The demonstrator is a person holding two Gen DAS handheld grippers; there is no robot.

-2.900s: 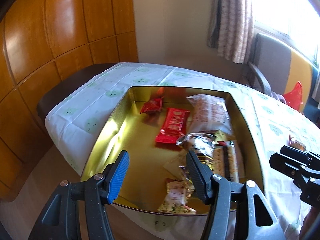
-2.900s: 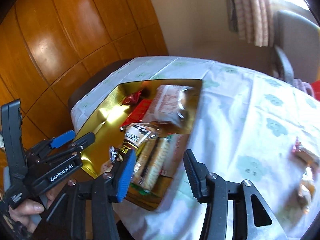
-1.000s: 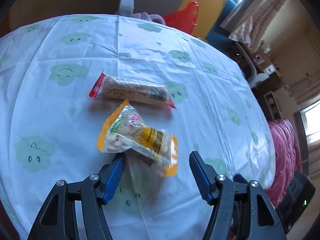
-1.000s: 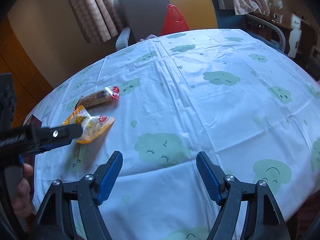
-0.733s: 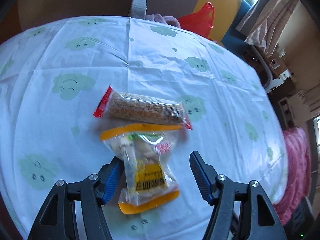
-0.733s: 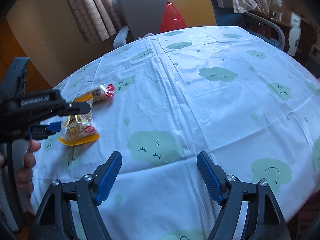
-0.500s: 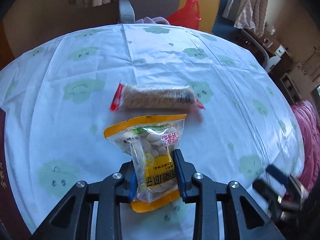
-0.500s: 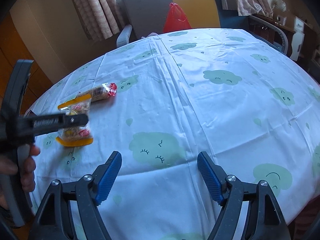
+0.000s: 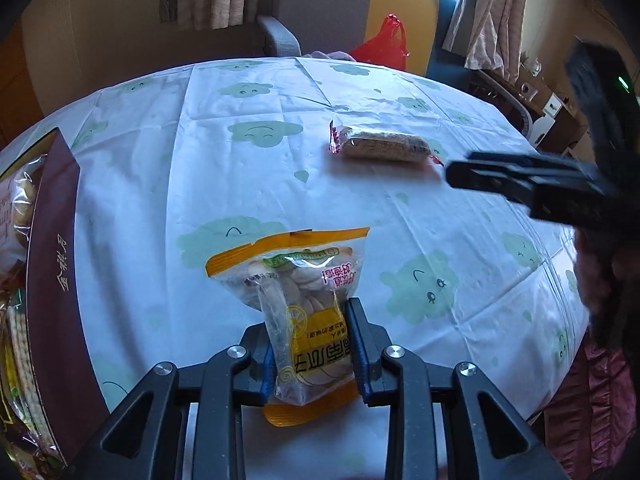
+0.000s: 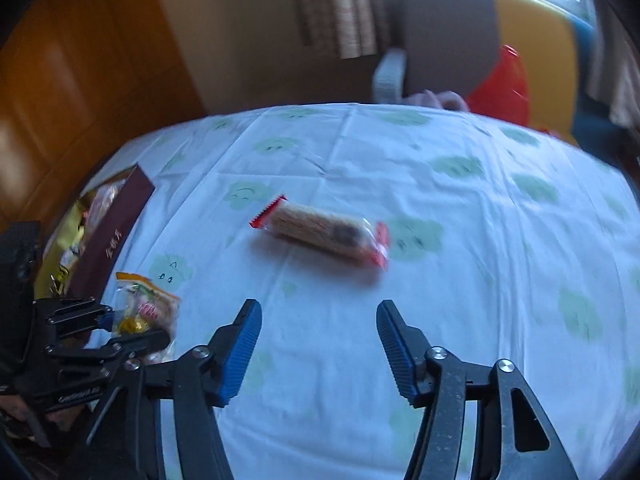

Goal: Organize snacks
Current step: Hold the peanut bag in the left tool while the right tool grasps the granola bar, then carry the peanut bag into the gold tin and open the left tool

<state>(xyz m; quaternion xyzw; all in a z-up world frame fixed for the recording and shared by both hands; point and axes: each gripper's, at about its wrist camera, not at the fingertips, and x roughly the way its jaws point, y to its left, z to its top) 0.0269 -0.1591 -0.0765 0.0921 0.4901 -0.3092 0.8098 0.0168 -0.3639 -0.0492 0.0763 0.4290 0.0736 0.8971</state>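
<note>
Now my left hand-held gripper has its jaws clamped on the lower half of the orange-trimmed seed packet, where less than a second ago they stood wide apart on either side of it. The packet no longer lies flat on the worktop; it stands up between the blue pads, its sealed top edge pointing away from me, so I judge it lifted clear of the cloth, though I cannot see the gap beneath it. The view has also swung left, and the maroon wall of the snack box now fills the left edge of the frame, with packets already inside it. That tells me this pick is done and the carry to the box is under way.

My right hand-held gripper is wide open and holds nothing. A moment ago it faced bare cloth; now it points at the red-ended biscuit pack, which lies flat on the worktop just ahead of the fingertips, not yet between them. The right view is blurred, so I take it that this gripper is moving. In that same view the box sits well to the left, beside the left gripper. I judge the biscuit pack the last loose snack in sight.
</note>
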